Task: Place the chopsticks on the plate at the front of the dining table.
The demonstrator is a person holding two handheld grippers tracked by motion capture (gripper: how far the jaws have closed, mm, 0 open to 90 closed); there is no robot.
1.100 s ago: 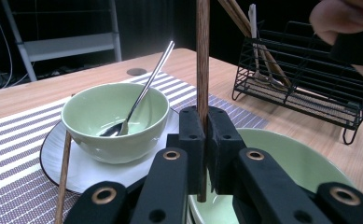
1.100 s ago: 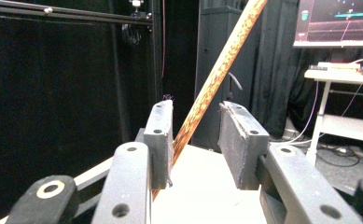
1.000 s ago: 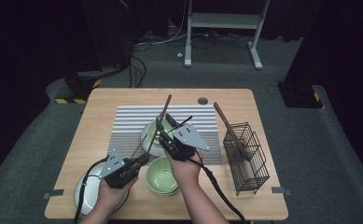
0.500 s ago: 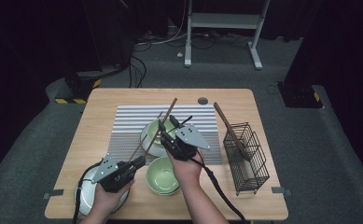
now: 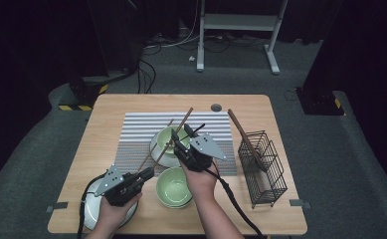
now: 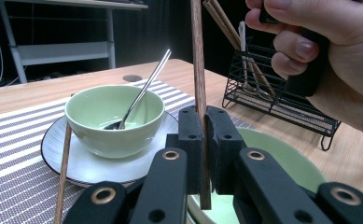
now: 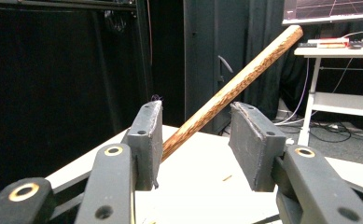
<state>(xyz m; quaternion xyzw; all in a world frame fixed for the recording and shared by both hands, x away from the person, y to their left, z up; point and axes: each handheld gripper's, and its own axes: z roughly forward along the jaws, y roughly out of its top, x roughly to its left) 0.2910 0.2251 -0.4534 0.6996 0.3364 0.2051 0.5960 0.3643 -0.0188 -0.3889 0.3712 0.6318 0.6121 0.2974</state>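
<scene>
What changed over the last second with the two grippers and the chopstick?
The right gripper has just been opening its jaws, freeing the chopstick, which still passes between them. The left gripper stays shut on its lower end and has slid slightly left. Both green bowls, the plate and the wire rack stayed put.

Overhead light falls evenly on the counter (image 5: 121,124) in the high view; the surrounding floor and backdrop stay dim to black. Shadows under the bowls are short and soft. The high view is slightly soft overall. In the left gripper view, the near hand (image 6: 328,60) is blurred. The right gripper view has a dark background with a bright screen (image 7: 331,9) at top right.
</scene>
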